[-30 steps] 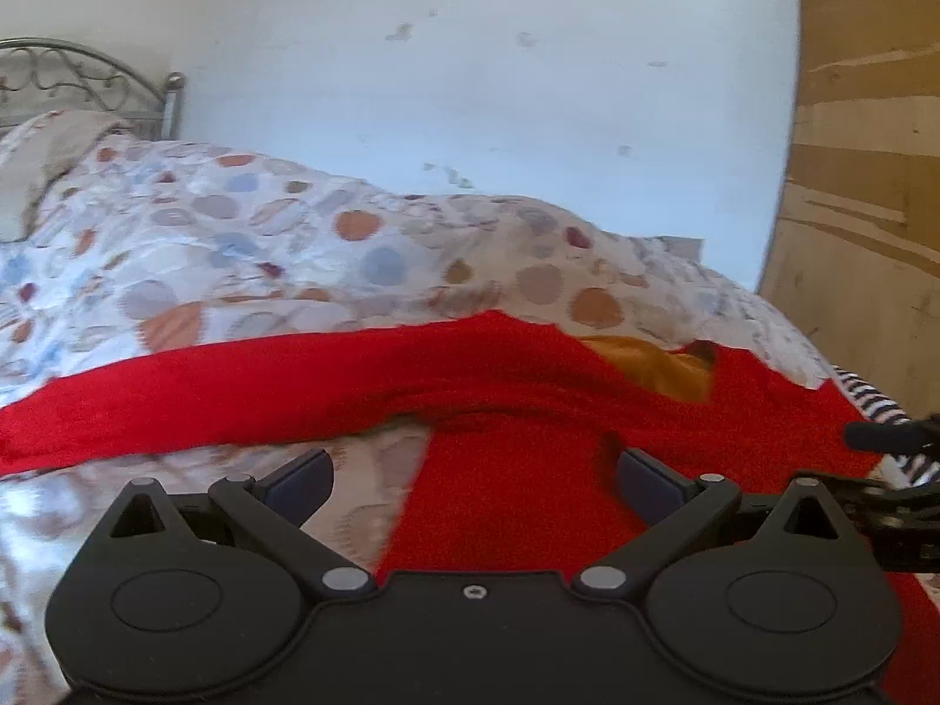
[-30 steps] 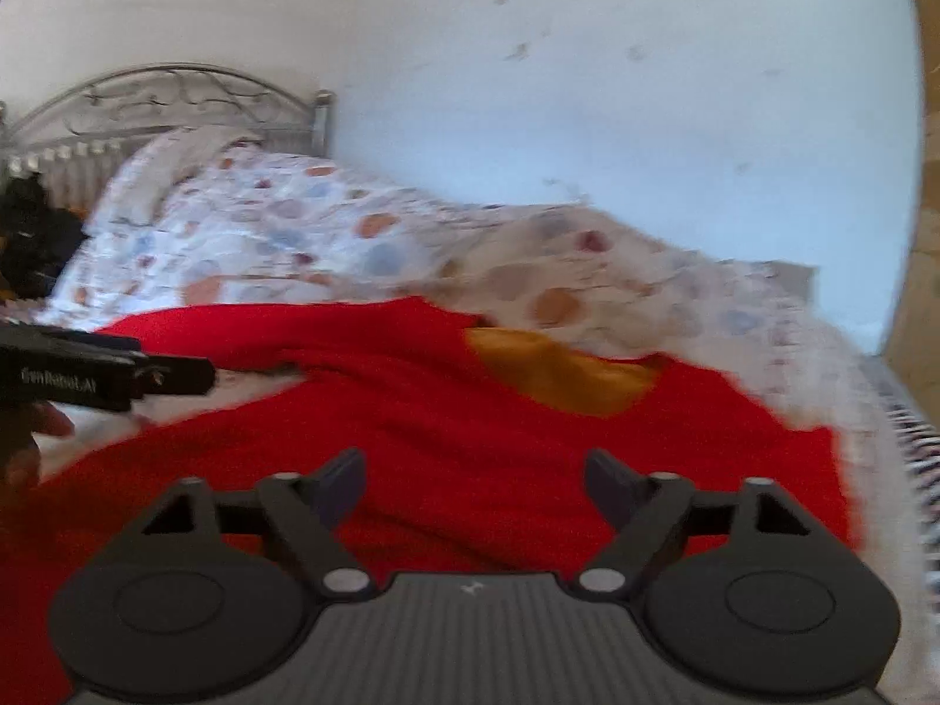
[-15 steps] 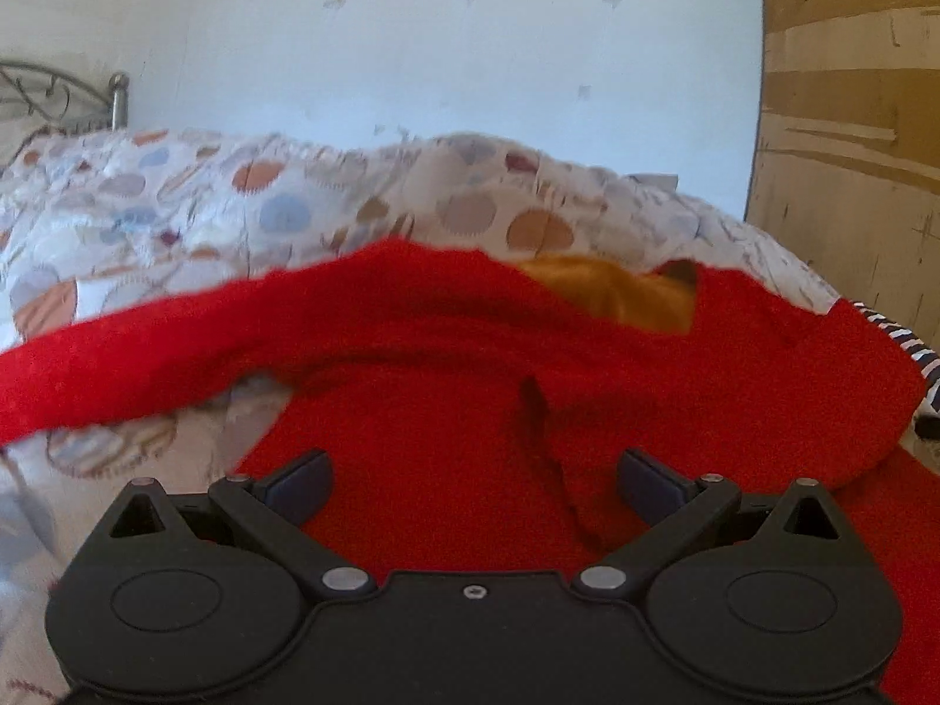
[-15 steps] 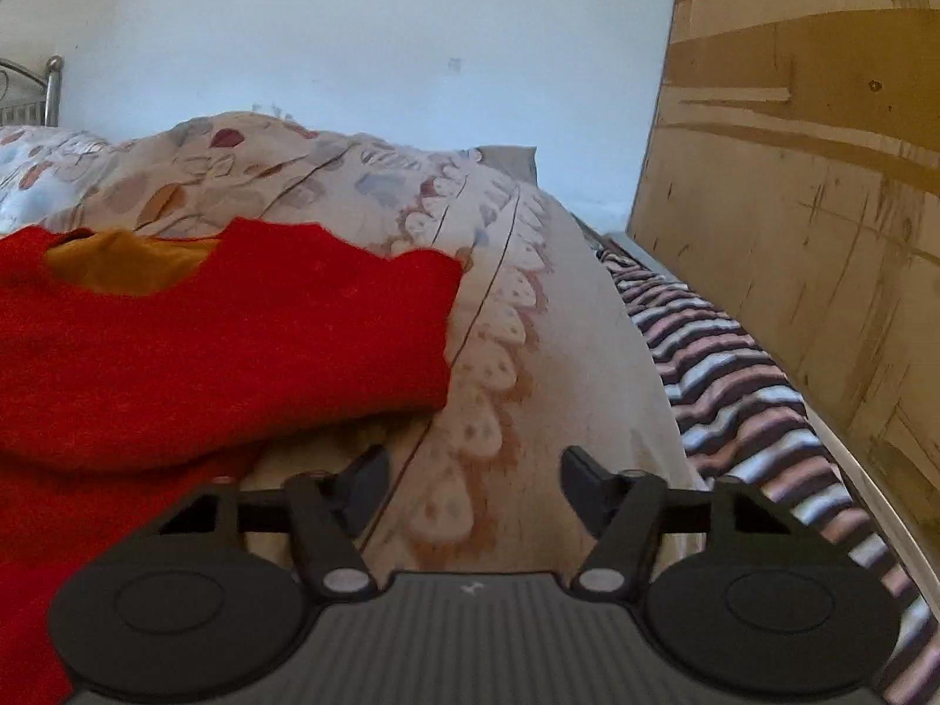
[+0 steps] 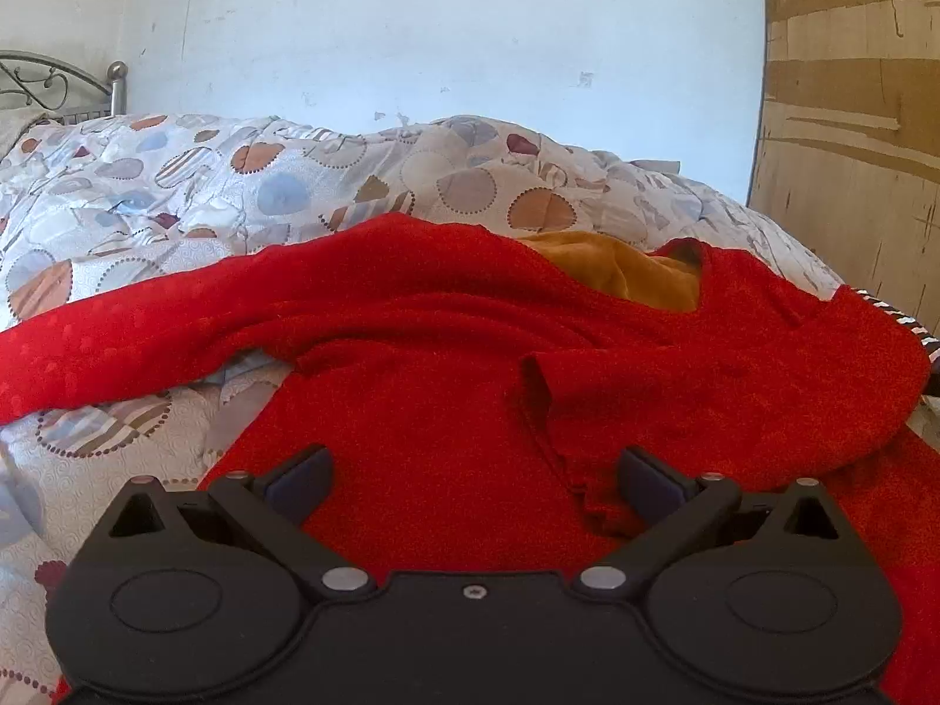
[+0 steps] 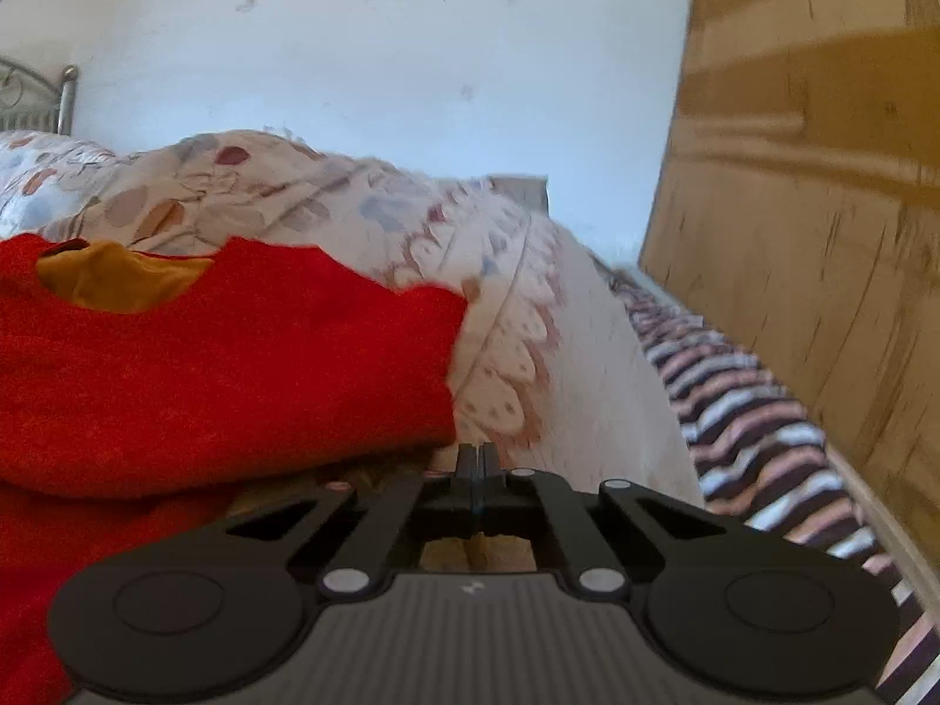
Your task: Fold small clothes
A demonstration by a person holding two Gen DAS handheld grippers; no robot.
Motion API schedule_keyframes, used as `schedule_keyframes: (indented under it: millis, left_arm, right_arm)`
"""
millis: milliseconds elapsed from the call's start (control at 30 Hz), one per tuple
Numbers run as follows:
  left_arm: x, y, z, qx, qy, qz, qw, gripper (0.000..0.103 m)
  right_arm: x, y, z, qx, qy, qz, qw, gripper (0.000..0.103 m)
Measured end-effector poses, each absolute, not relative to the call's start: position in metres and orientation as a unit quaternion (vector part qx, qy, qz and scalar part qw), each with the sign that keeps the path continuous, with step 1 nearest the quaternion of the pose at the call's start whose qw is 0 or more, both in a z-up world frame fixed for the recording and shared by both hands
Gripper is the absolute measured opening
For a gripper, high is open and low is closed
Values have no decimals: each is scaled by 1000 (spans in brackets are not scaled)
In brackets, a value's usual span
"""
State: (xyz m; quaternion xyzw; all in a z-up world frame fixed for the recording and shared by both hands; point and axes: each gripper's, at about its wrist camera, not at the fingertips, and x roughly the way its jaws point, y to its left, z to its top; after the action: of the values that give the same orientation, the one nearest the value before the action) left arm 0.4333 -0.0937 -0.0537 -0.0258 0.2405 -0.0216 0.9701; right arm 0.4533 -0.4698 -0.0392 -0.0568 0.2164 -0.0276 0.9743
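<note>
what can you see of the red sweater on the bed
The red knitted sweater lies spread on the circle-patterned quilt, neckline away from the cameras, with a mustard-orange lining showing in the neck opening. It looks soft and fuzzy. One sleeve stretches out long to the left across the quilt; the other side is folded in over the body, making a thick rounded edge. The open left claw hovers over its body. The shut right claw sits beside the folded edge; contact is unclear.

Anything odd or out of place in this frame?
The right gripper is shut beside the sweater, apparently on nothing. The right sleeve lies folded in; the left sleeve sprawls across the quilt.
</note>
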Motion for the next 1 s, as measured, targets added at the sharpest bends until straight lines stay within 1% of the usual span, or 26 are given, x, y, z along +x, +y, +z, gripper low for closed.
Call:
schedule_keyframes:
  millis: [67, 167, 233, 267, 300, 367, 433, 500, 533, 567, 633, 833, 1000]
  left_arm:
    - [433, -93, -53, -26, 241, -22, 970, 103]
    - [433, -91, -52, -33, 238, -25, 970, 103]
    - [429, -86, -47, -43, 236, -28, 970, 103]
    - [425, -83, -43, -49, 234, -29, 971, 103]
    - [420, -78, -38, -53, 231, -28, 971, 103]
    - [410, -69, -28, -57, 226, -24, 972, 103]
    - [397, -56, -17, -54, 223, -15, 973, 103]
    - [383, -39, -7, -54, 215, 0, 975, 103]
    - [377, -30, -2, -54, 213, 7, 976, 103]
    - [371, -20, 2, -53, 214, 17, 975, 103]
    - [360, 3, 7, -51, 221, 35, 973, 103]
    - [328, 96, 5, -82, 247, 117, 958, 103]
    - [309, 165, -11, -99, 244, 175, 949, 103]
  right_arm:
    - [449, -473, -37, -51, 213, -30, 975, 0]
    - [441, -475, -32, -49, 219, -36, 974, 5]
    - [431, -476, -28, -47, 222, -35, 973, 19]
    - [425, -477, -25, -43, 222, -31, 974, 38]
    - [418, -477, -21, -41, 219, -25, 974, 52]
    - [404, -473, -14, -43, 213, -13, 976, 60]
    - [391, -469, -7, -41, 209, -1, 977, 70]
    - [375, -461, 1, -34, 202, 18, 979, 88]
    - [366, -457, 5, -29, 197, 27, 980, 92]
    - [358, -452, 8, -25, 192, 34, 980, 99]
    - [342, -440, 13, -18, 185, 54, 981, 103]
    - [297, -397, 21, 4, 185, 118, 976, 103]
    - [263, -367, 20, 39, 177, 162, 970, 103]
